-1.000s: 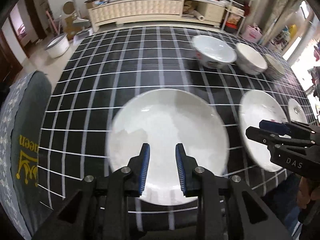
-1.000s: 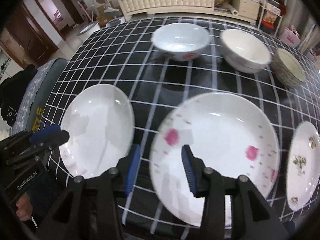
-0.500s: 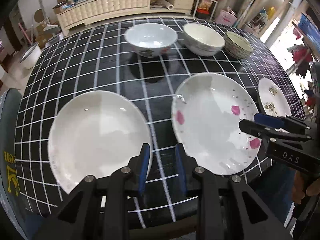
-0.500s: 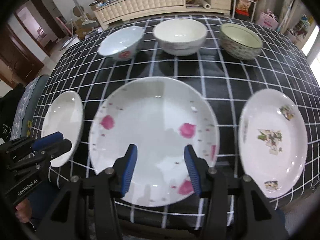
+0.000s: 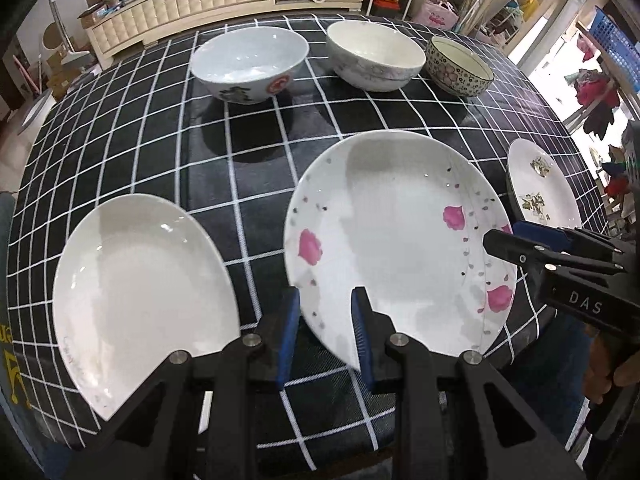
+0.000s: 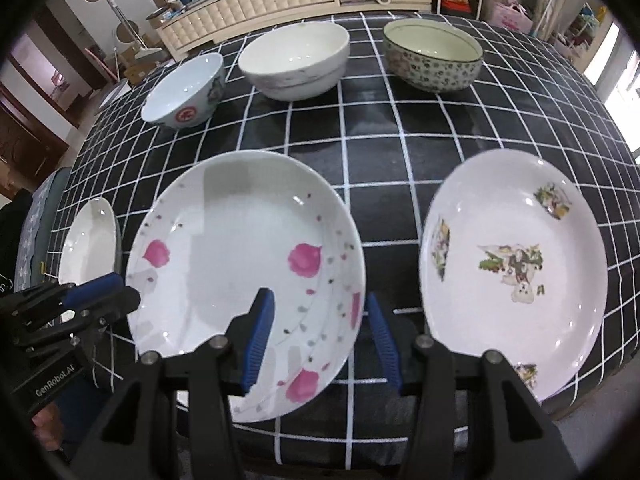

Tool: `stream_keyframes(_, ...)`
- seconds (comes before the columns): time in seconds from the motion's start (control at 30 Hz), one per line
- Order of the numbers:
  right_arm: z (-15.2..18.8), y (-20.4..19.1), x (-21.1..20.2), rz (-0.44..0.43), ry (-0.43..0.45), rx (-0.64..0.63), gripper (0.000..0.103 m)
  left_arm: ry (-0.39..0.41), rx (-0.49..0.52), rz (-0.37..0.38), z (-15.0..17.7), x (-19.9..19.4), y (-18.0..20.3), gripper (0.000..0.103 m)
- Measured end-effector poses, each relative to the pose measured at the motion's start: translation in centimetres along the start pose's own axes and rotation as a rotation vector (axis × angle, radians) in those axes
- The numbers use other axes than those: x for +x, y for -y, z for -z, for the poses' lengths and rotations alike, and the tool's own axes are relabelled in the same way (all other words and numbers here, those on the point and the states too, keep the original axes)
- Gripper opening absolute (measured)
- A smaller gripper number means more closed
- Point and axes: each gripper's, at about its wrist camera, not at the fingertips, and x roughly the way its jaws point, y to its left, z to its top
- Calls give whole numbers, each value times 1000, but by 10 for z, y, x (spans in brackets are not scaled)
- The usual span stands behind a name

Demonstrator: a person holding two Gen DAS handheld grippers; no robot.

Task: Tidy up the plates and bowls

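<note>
I am hovering both hands over the near edge of the desk (image 5: 248, 128), where the pink-flowered plate (image 5: 396, 236) is lying flat between the plain white plate (image 5: 140, 280) and the leaf-patterned plate (image 6: 516, 264). My right fingers (image 6: 262, 332) are straddling its right rim, released and empty, the jaws having just been opening. My left fingers (image 5: 290, 332) are standing narrowly apart, gripping nothing, over its left near rim, so either hand is reaching it equally.
</note>
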Motion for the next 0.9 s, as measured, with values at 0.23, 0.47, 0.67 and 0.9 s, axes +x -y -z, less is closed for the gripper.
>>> stream_keyframes(0.23,-4,2,9,5,-11,-12,53,-7,6,18,-9,9,3,24)
stream_keyframes(0.47,-5,3,18,14,-27,-24,47,-37,19,33,-13,23,7,24)
stream_keyframes(0.67,-4,4,24,31,-34,-34,34,-61,27,36,-11,32,9,12)
stream_keyframes(0.9,-3,7,26,29,-31,-35,32,-73,59,33,-9,39,18,6)
